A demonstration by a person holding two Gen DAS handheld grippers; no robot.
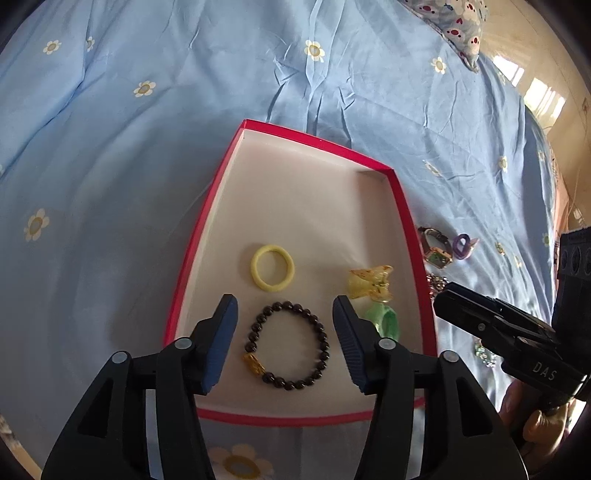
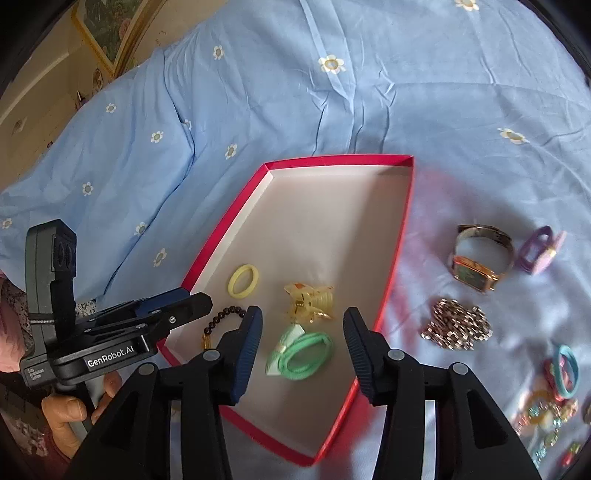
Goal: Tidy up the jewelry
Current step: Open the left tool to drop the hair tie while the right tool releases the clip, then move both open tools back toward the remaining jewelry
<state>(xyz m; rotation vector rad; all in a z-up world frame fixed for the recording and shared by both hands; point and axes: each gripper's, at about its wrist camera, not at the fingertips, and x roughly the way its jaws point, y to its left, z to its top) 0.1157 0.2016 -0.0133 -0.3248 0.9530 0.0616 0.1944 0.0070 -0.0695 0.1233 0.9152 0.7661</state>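
Note:
A red-rimmed box with a white floor lies on the blue bedspread; it also shows in the right wrist view. Inside lie a yellow hair tie, a dark bead bracelet, an amber claw clip and a green hair tie. My left gripper is open and empty, hovering over the bracelet. My right gripper is open and empty, hovering over the green hair tie.
Right of the box on the bedspread lie a gold watch, a purple clip, a silver chain pile, a teal hair tie and several colourful small pieces. A patterned pillow lies far back.

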